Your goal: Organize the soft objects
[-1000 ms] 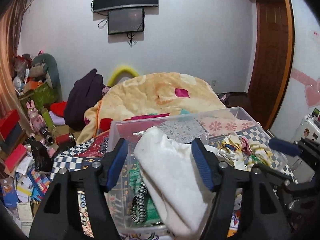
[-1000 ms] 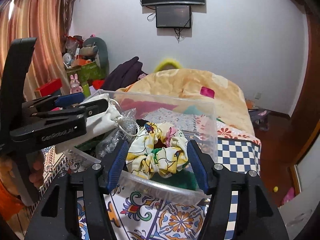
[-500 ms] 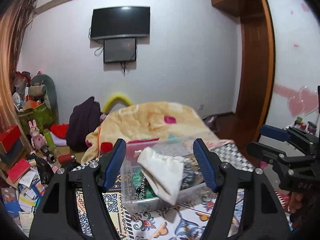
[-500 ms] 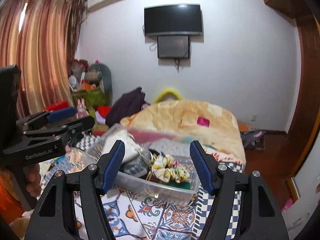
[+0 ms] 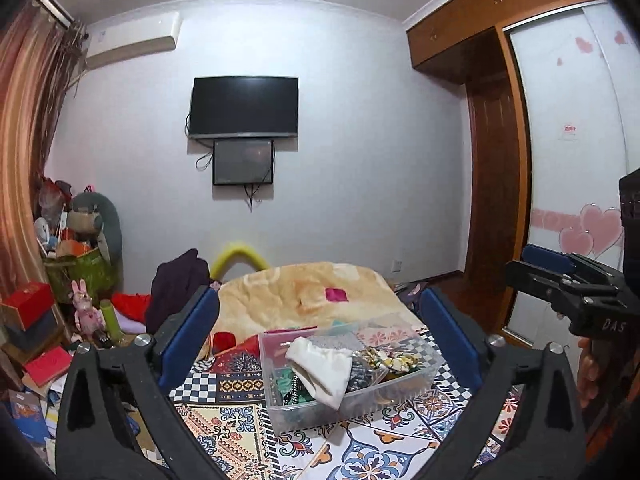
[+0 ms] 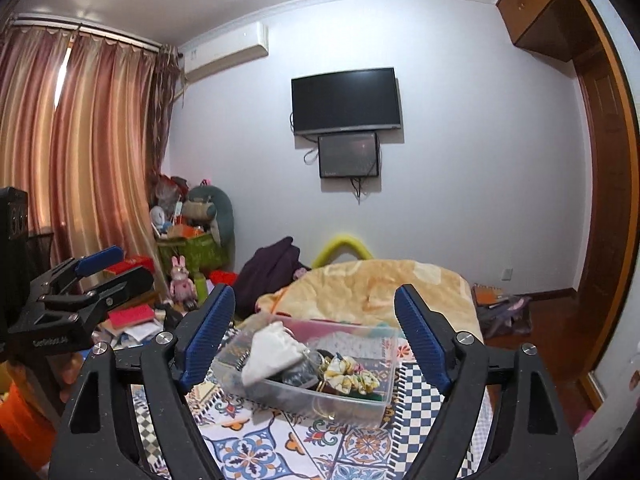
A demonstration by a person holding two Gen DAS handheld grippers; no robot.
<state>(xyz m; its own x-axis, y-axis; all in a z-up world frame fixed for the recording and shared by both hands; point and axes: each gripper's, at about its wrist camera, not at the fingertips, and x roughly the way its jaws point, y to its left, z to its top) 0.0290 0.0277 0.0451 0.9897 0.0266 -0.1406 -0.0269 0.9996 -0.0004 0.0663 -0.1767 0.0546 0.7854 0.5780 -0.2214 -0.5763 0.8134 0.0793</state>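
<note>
Left gripper: jaws spread wide, nothing between the blue pads, held up above the bed and aimed at the far wall. Right gripper: same, wide apart and empty.

Clear plastic bin sits on the patterned bedspread, below and beyond both grippers, touching neither. In the bin:
- white cloth draped over the near-left part, one end hanging over the front rim
- floral yellow scrunchie at the right side, just beside the cloth pile
- darker fabric and something green under them; can't make out what they are

In the right wrist view the left gripper shows at the frame's left edge, side-on, well apart from the bin. In the left wrist view the right gripper sits at the right edge, side-on too, with part of the person's hand on its handle.

Background: peach blanket bunched behind the bin, dark purple garment at its left, black TV on the wall, striped curtains, plush toys piled in the left corner.
</note>
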